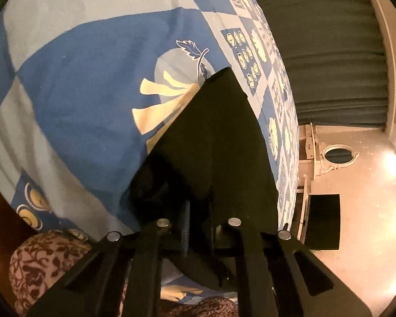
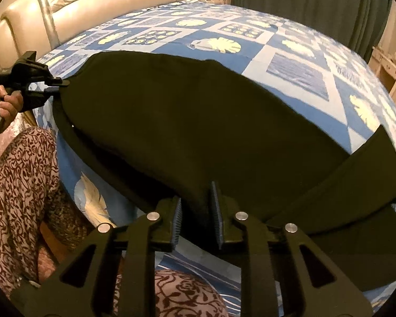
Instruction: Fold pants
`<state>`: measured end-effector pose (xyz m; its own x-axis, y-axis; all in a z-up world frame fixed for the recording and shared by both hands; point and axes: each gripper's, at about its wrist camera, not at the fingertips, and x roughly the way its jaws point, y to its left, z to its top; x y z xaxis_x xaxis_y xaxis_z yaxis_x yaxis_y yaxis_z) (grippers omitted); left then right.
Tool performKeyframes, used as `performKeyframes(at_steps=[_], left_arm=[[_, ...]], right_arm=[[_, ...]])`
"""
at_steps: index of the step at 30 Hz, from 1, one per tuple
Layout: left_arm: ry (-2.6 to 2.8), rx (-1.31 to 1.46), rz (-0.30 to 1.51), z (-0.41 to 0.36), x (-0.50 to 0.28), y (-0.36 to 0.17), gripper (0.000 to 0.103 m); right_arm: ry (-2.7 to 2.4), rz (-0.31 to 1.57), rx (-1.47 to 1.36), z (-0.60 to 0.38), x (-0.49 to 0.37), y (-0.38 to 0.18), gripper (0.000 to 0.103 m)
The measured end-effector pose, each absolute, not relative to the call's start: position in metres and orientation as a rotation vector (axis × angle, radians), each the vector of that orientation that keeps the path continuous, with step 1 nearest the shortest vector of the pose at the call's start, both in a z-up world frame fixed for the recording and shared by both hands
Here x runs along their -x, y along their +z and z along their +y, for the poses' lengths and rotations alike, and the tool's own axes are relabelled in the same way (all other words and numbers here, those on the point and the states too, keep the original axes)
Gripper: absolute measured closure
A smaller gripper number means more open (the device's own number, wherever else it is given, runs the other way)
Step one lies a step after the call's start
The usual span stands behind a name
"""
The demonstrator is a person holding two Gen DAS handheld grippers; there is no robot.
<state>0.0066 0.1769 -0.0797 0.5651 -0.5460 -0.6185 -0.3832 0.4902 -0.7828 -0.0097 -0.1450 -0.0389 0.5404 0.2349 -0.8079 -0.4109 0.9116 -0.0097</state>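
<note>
So the black pants (image 2: 198, 121) are spread lengthwise across a bed, on top of a blue and white patterned bedspread (image 2: 298, 74). From the right wrist camera, the left gripper (image 2: 62, 84) is over at the far left end of the pants, held by a person's hand (image 2: 9, 105), and its tips are pinched tight on the corner of the fabric there. The left wrist view backs that up: the fingers sit pressed together with black cloth bunched between them, and the pants run away from the camera in a long dark wedge.

The right gripper (image 2: 198, 211) is at the near edge of the pants, around the middle. Its ribbed blue pads (image 2: 177, 218) stand a little apart, with a fold of the black fabric sitting between them; whether they're really squeezing it is hard to tell.

A cream padded headboard (image 2: 74, 8) sits behind the bed and a dark curtain (image 1: 327, 52) hangs beside it. The person's floral-print clothing (image 2: 21, 185) shows at the lower left.
</note>
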Motion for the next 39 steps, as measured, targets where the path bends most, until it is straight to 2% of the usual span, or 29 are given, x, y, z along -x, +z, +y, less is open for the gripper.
performKeyframes(at_steps=[13, 23, 26, 28, 30, 36, 38, 39], left_arm=[[-0.082, 1.018, 1.047, 0.177, 0.016, -0.073, 0.093], [-0.093, 1.064, 1.028, 0.169, 0.001, -0.076, 0.091], [-0.086, 1.174, 1.009, 0.175, 0.01, -0.079, 0.074], [-0.1, 1.208, 0.977, 0.178, 0.016, -0.072, 0.04], [-0.121, 1.177, 0.933, 0.177, 0.016, -0.062, 0.031], [-0.101, 1.133, 0.933, 0.172, -0.002, -0.064, 0.031], [-0.079, 1.139, 0.943, 0.173, -0.006, -0.068, 0.04], [-0.054, 1.135, 0.957, 0.174, -0.008, -0.07, 0.057]], right_arm=[[0.377, 0.89, 0.221, -0.154, 0.026, -0.032, 0.089], [0.376, 0.91, 0.191, -0.156, 0.024, -0.04, 0.087], [0.375, 0.913, 0.197, -0.154, 0.024, -0.041, 0.086], [0.376, 0.914, 0.202, -0.152, 0.025, -0.042, 0.08], [0.38, 0.913, 0.199, -0.151, 0.025, -0.043, 0.079], [0.379, 0.914, 0.195, -0.15, 0.024, -0.045, 0.078], [0.378, 0.91, 0.196, -0.15, 0.024, -0.045, 0.078], [0.377, 0.908, 0.199, -0.149, 0.024, -0.046, 0.078]])
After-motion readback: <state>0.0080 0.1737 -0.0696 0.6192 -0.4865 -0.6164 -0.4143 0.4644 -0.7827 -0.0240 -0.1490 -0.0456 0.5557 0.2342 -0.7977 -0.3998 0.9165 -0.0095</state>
